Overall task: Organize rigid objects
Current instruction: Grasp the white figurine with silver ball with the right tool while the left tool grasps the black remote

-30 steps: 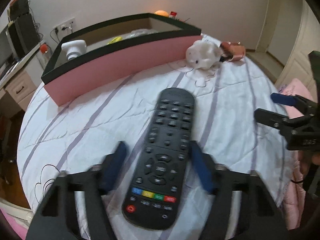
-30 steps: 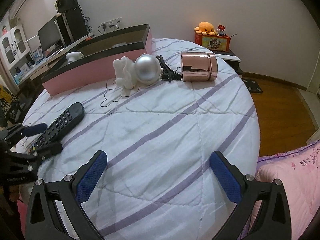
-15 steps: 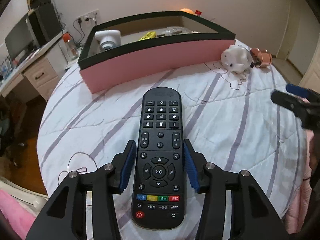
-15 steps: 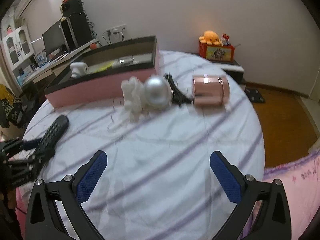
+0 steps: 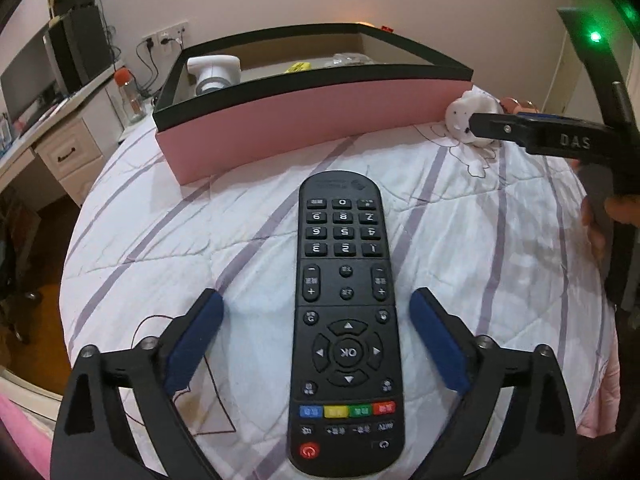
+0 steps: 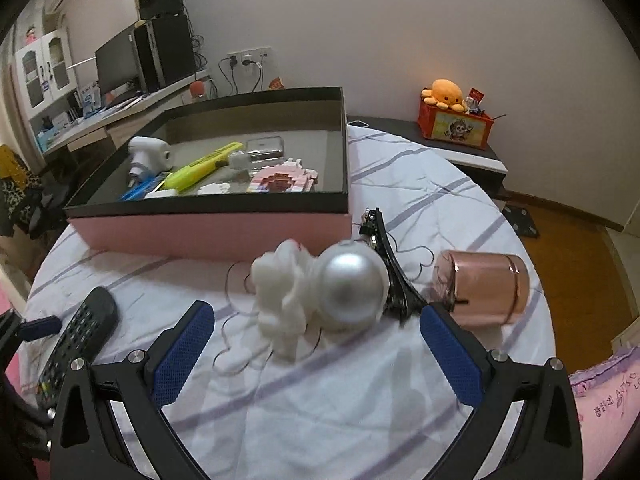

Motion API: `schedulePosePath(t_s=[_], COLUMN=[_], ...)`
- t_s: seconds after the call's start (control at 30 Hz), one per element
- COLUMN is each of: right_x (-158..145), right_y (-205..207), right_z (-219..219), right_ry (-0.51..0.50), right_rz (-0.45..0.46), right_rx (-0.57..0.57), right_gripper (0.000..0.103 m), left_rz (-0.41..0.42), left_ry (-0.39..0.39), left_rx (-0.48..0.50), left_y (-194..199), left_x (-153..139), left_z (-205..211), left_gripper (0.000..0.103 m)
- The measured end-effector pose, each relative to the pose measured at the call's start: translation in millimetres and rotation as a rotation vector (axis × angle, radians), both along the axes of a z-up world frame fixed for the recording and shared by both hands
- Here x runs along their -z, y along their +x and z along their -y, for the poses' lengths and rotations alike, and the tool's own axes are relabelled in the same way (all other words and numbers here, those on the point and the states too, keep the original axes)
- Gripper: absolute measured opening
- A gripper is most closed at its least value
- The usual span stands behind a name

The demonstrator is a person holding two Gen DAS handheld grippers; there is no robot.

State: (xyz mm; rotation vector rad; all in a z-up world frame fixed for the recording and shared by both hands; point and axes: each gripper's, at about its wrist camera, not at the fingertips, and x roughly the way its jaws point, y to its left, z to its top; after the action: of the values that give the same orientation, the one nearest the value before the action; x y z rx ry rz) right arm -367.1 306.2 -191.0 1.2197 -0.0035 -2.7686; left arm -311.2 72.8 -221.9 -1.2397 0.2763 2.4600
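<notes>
A black remote control [image 5: 346,320] lies on the striped bed cover between the fingers of my left gripper [image 5: 316,340]. Its jaws are opening, and the blue pads stand clear of the remote's sides. The pink box with a black rim [image 5: 304,120] sits beyond it. My right gripper [image 6: 316,348] is open just short of a white figure with a silver ball [image 6: 320,292], a small black tower model [image 6: 390,276] and a copper-coloured cylinder [image 6: 482,288] lying on its side. The remote [image 6: 76,344] shows at the left of the right wrist view.
The box [image 6: 208,228] holds a white device [image 6: 148,156], a yellow highlighter [image 6: 200,166], a clear case and a pink block model [image 6: 282,178]. A desk with a monitor stands at the left. A low stand with a red box and orange plush [image 6: 452,116] is behind the bed.
My left gripper closed on the remote, then spread its jaws wide off it again. My right gripper moved forward toward the white figure and the copper cylinder.
</notes>
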Motion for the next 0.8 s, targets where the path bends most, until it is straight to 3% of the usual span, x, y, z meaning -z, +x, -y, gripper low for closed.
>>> schedulePosePath(t_s=[0.2,0.33,0.53,0.8], right_x=[8.4,9.2,5.9,1.1], right_y=[-13.2,-13.5,2.1,68.1], right_z=[0.1,-0.7,2.4,2.3], right_ry=[-0.020,0.025,0.029,-0.011], right_rz=[0.043,0.039,0.054,0.064], right_rx=[-0.004,0.022,-0.006,-0.019], right_gripper=[0.095,0.070,0.070,0.070], left_rz=[-0.004,-0.007,-0.022,-0.011], left_ry=[0.000,-0.003,-0.008,0.013], left_rx=[0.013,0.015,0.008,0.005], left_y=[-1.1,-1.0,2.6,2.2], left_x=[1.5,1.7,1.8,3.0], left_z=[-1.4,-2.1,-2.2,0.2], left_gripper=[0.101,0.102,0.103,0.103])
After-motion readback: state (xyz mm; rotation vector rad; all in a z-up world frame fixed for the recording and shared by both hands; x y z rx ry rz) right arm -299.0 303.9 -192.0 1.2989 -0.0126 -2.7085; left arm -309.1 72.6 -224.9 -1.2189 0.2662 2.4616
